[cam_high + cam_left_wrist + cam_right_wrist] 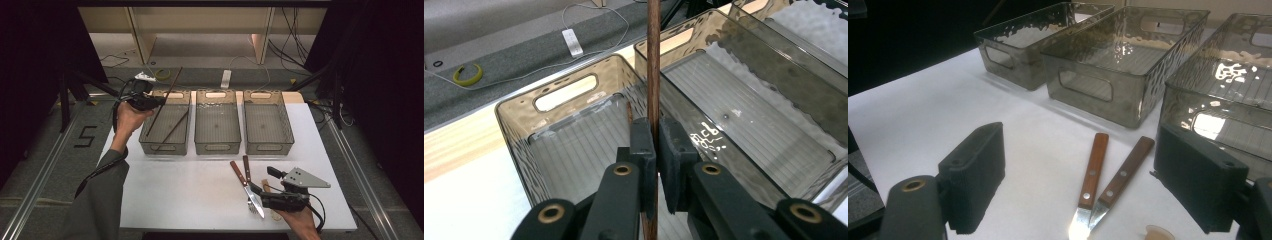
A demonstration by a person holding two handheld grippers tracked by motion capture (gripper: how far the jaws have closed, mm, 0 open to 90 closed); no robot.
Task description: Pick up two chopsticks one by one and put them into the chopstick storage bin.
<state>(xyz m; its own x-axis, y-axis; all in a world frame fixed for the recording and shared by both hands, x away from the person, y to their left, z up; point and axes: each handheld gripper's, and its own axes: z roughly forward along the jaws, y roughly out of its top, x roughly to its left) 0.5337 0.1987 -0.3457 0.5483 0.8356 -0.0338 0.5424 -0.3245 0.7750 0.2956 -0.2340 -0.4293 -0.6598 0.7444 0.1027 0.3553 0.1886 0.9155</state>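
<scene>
1. The left gripper [656, 150] is clamped on a thin dark wooden chopstick [170, 92], whose long axis runs steeply up and away from the jaws, over the leftmost smoky plastic bin [146, 136].
2. A second chopstick [175, 128] lies slanted inside that bin, below the gripper.
3. The right gripper [1075, 192] is spread wide, gripping nothing.
4. Just ahead of it lie two wooden-handled utensils [1100, 175], probably knife and fork, on open white table [175, 190].
</scene>
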